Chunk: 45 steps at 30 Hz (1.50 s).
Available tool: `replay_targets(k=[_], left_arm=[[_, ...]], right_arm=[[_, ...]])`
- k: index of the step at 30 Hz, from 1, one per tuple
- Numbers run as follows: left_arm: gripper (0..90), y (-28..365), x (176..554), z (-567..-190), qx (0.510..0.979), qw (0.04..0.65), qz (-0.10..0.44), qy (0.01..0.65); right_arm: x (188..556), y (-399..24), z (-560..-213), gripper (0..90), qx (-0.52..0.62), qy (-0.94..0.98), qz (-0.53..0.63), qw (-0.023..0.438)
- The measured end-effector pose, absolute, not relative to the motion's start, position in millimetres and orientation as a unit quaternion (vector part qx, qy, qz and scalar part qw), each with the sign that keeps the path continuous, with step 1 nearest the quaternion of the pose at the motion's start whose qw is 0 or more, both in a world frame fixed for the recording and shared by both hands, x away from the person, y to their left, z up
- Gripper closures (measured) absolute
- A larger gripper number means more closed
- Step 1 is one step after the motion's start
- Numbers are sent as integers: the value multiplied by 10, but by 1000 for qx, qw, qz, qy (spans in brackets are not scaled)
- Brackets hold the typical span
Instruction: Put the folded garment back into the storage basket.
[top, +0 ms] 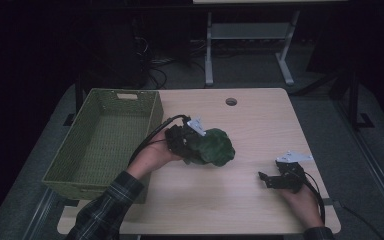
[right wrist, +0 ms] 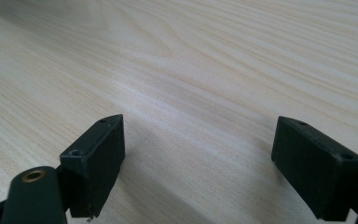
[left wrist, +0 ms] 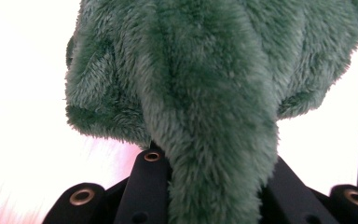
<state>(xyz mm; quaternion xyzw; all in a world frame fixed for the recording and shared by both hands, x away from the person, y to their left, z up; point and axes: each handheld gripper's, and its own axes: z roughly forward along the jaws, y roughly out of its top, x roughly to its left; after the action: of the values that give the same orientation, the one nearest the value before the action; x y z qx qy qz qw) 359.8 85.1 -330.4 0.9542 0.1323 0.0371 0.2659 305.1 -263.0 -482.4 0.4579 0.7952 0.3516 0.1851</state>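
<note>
A dark green plush toy (top: 214, 147) hangs above the middle of the wooden table (top: 250, 120), and my left gripper (top: 187, 145) is shut on it. In the left gripper view the furry green plush toy (left wrist: 214, 93) is pinched between the two black jaws, a fold of it running down between them. My right gripper (top: 266, 178) rests low over the table near the right front edge, pointing left. In the right gripper view, my right gripper (right wrist: 198, 154) stands open with bare wood between the jaws.
A green woven basket (top: 105, 137) stands along the table's left side, its inside bare. A round cable hole (top: 231, 101) sits near the table's far edge. Desk legs and cables lie on the dark floor behind.
</note>
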Motion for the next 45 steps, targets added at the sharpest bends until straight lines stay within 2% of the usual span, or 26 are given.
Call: replay_targets(k=[18,31,38,45], left_arm=[[760,1646,3675,-2892,932,295,80,197],[760,2393,3656,-2704,912,287,130,264],[760,2745,3646,-2738,892,283,155,316],[760,2980,3704,-2986,882,255,171,358]], right_arm=[[3052,-2628,-4824,167,459,794,352,185],[3053,-2628,-4824,163,460,794,352,186],[3054,-2628,-4825,163,460,794,352,186],[3054,-2629,-4823,163,460,794,351,185]])
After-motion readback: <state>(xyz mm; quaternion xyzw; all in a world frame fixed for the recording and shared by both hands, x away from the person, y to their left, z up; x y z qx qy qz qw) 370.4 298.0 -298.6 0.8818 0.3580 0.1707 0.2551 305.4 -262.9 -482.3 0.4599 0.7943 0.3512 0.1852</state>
